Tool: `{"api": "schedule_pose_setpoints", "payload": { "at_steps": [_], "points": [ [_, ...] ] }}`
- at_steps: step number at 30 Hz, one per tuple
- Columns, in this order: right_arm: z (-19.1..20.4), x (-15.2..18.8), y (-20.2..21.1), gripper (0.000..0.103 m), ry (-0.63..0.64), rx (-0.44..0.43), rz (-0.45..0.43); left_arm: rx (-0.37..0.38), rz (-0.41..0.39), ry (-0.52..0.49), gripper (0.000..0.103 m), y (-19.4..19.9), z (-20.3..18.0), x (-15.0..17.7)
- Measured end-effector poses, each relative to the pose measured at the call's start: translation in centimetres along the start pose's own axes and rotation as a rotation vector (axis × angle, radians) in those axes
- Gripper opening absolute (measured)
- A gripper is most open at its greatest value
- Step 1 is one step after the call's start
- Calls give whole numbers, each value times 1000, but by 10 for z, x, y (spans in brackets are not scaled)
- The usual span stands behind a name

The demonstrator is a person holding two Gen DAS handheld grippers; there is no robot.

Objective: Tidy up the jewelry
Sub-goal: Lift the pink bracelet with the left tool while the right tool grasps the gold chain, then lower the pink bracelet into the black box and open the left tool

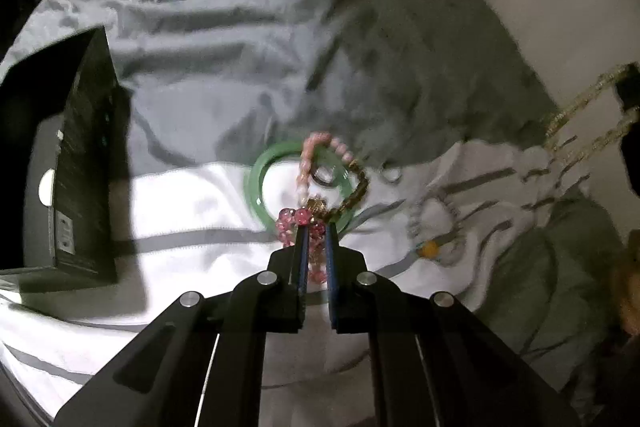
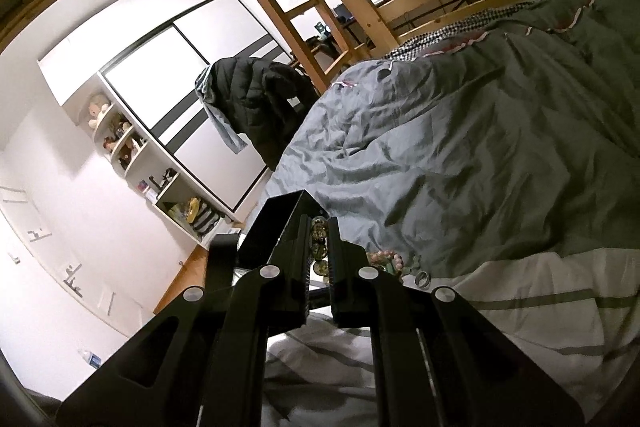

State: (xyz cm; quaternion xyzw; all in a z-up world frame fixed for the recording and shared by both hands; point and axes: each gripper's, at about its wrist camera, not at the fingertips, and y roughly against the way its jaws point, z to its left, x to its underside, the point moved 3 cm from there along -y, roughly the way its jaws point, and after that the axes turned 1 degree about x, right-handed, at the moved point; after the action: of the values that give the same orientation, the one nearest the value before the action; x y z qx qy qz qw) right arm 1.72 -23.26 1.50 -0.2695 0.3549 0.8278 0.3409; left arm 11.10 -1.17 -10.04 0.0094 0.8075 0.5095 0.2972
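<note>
We see a dark pink faceted bead bracelet (image 1: 298, 223) pinched between the narrow jaws of the left claw (image 1: 316, 227), which tilts steeply down at the bed. The bracelet lies at the near rim of a round translucent green bangle (image 1: 256, 183), our landmark on the white striped sheet (image 1: 192, 211). Across the bangle's far side drapes a pale pink bead bracelet (image 1: 316, 141), with a small dark ring (image 1: 322, 175) inside its loop and a gold chain link bracelet (image 1: 358, 191) on the bangle's right rim. Left of the bangle stands an open black rectangular box (image 1: 80, 155), well apart, with bare sheet between. Right of the bangle hangs a pale beaded chain (image 1: 588, 115) near the picture's edge. Beyond the bangle the grey rumpled duvet (image 1: 240, 39) spreads wide and open.

The right claw (image 2: 319, 227) points shallowly downward over the bed's near edge, clenched on a strand of dark glassy round beads (image 2: 319, 251). Just behind it sits the black box (image 2: 276, 223); the pale pink beads (image 2: 386, 258) and ring (image 2: 422, 281) lie just to its right.
</note>
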Motion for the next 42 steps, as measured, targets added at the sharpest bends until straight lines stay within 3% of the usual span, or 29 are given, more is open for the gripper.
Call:
{"api": "schedule_pose_setpoints", "payload": {
  "at_steps": [5,11,23,30,34,42],
  "points": [
    [10,-3,-2,9,15,-13,6,29,-71,4,8,24,-3,-4],
    [30,-7,-17,9,46,-36,39,10,-156,-5,8,56,-6,-18],
    [89,-7,-101,9,122,-103,153,-64,-298,90,8,121,60,-30],
    [128,-7,-164,9,177,-128,211,-95,-335,141,8,133,93,-32],
    [141,-2,-208,9,165,-132,243,-133,-308,191,8,128,118,-26],
    [132,17,-267,9,142,-88,324,-202,-271,261,8,123,147,-14]
  ]
}}
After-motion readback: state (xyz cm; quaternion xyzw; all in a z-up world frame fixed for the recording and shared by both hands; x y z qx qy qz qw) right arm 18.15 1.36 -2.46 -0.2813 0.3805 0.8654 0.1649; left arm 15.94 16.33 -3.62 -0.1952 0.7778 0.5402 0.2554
